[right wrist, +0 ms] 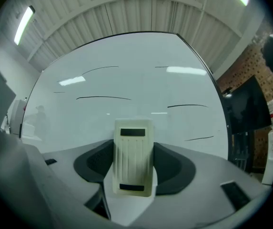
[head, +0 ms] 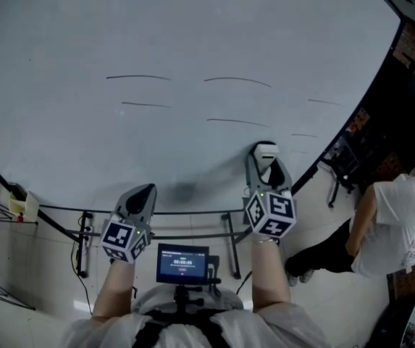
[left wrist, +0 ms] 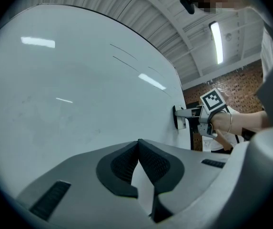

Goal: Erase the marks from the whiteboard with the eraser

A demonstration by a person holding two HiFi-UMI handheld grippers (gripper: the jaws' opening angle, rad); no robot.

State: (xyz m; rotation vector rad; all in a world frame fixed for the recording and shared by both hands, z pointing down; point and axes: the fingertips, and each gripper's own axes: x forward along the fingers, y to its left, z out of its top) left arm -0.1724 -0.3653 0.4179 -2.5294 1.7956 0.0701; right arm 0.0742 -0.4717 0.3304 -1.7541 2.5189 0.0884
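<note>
Eraser (right wrist: 133,159): pale ribbed plastic block, judged light, stiff and a little slick. It is best taken across its long sides, as now, clamped between the fingers of the right gripper (head: 266,165), its far end past the fingertips and seemingly against the whiteboard (right wrist: 141,66). Marks (right wrist: 103,98): thin dark strokes, all beyond those fingertips. Left gripper (left wrist: 138,144): fingers closed together on nothing, tips towards the board; no container shows.

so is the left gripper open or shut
Shut: on the left gripper the black pads meet at their tips, nothing between them.
</note>
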